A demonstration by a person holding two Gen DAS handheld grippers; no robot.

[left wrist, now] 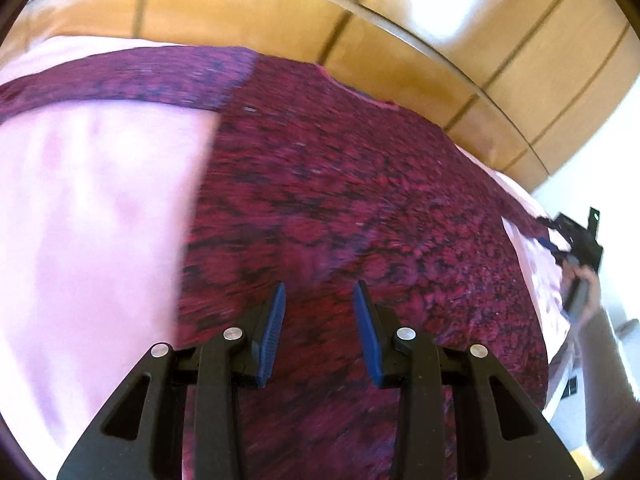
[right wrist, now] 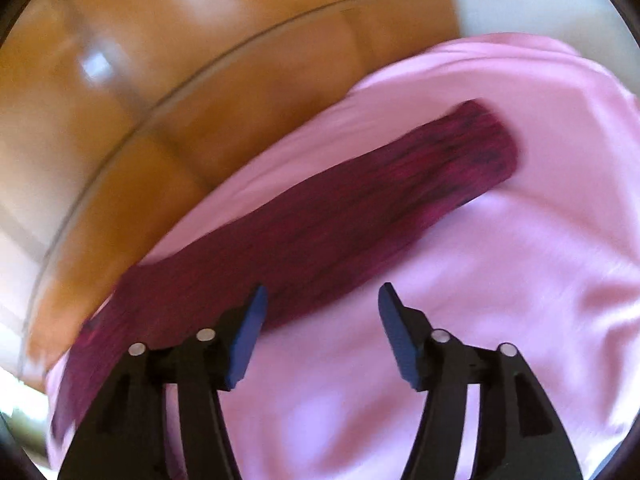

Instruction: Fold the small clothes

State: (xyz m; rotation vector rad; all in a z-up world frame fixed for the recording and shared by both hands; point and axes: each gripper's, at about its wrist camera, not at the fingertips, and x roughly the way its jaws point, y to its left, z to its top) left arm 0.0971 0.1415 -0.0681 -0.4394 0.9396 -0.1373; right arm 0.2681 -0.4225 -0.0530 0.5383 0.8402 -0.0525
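Your left gripper (left wrist: 319, 300): it sits closest to the camera, right above the shirt. Its two blue pads (left wrist: 274, 332) are apart, with nothing between them.
Your right gripper (right wrist: 320, 304): its jaws are spread wide too, and it holds nothing. It hangs over the pink cloth, just beside one sleeve.
Pink cloth (right wrist: 520, 300): this is the biggest thing. It is spread over the wooden table (left wrist: 240, 12) and lies under the shirt.
Dark red shirt (left wrist: 340, 200): it lies flat on the pink cloth. In the left view its body runs from under your gripper away to the neck edge by the far table rim.
Sleeve (right wrist: 320, 220): in the right view it is a long strip. It runs from the low left, near your left pad, up to the right, where its end sits on the cloth.
Other sleeve (left wrist: 120, 80): it stretches out to the left from the shirt's top.
Only in the left view: the shirt's whole body, and your other hand with its gripper (left wrist: 580, 264) far off at the right edge, small and blurry.
Only in the right view: the sleeve's far end.
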